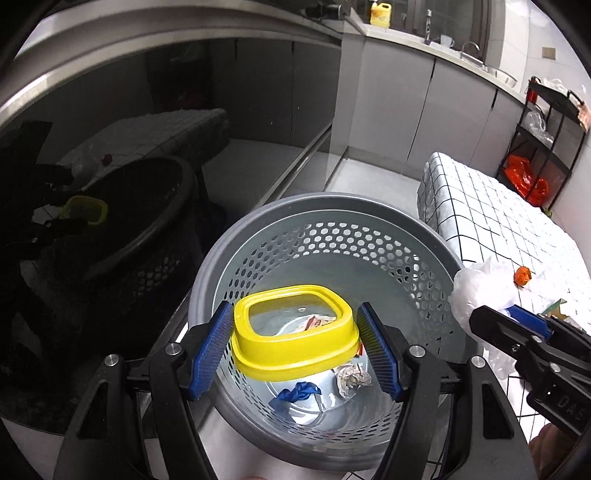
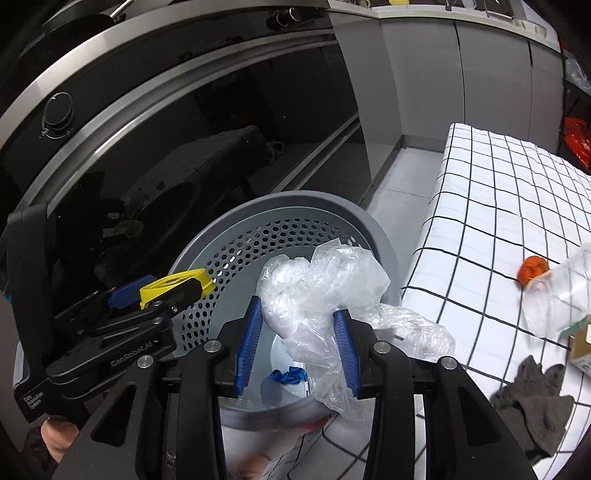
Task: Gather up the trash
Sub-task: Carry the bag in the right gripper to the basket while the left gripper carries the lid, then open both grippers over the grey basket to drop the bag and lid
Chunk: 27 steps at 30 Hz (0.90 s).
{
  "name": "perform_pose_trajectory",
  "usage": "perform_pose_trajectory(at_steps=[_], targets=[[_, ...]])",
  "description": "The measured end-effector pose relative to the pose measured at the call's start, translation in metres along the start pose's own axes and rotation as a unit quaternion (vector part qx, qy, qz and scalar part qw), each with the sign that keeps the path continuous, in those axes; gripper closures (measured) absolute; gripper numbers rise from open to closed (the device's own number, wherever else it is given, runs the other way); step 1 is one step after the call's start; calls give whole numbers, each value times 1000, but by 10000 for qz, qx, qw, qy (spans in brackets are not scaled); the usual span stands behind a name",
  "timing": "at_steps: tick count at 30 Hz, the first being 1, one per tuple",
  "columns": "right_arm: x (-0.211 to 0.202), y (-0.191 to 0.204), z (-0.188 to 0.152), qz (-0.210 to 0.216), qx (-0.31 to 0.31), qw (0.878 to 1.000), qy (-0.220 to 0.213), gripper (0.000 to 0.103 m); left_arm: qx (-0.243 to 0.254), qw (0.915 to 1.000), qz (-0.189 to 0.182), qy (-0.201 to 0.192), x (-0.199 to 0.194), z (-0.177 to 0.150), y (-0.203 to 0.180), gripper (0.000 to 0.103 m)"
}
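Over the grey basket (image 1: 280,221), the left hand-held gripper (image 1: 295,347) clamps a yellow lid (image 1: 295,332) and the right hand-held gripper (image 2: 299,350) clamps crumpled plastic (image 2: 321,291); next, release both.

My left hand-held gripper (image 1: 295,341) and right hand-held gripper (image 2: 298,352) match: black plastic arms with triangular cut-outs, round silver screws, ribbed blue finger pads (image 1: 207,350) (white lettering marks the left one's black body).

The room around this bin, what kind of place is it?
Most likely a home kitchen: grey cabinets under a counter with a sink, a yellow detergent jug, and an oven-like glass door with a control knob.
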State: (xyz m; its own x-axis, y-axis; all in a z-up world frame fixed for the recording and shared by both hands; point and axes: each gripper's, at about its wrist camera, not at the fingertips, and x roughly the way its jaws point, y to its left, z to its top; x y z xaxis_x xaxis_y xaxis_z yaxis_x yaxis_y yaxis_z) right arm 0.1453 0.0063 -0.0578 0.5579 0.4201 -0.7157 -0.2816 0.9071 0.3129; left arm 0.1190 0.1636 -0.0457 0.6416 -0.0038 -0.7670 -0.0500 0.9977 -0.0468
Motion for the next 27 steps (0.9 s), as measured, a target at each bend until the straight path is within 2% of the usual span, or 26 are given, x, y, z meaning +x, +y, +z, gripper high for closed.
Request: perform_pose_trajectory(at_steps=[9,18,22,27], targets=[[18,2,4,73,-56,9998,160,65,-65,9999,-13,113,6,0,5,36],[20,5,4,97,-161,9997,152,63,-125,9998,-5,125,6,1,10,35],[20,6,5,116,-139,9997,132,48,-233,9997,25,110,5,2,16,28],[19,8,5,115,-134,9998,116,47,-282,9995,26,109,5,2,19,28]])
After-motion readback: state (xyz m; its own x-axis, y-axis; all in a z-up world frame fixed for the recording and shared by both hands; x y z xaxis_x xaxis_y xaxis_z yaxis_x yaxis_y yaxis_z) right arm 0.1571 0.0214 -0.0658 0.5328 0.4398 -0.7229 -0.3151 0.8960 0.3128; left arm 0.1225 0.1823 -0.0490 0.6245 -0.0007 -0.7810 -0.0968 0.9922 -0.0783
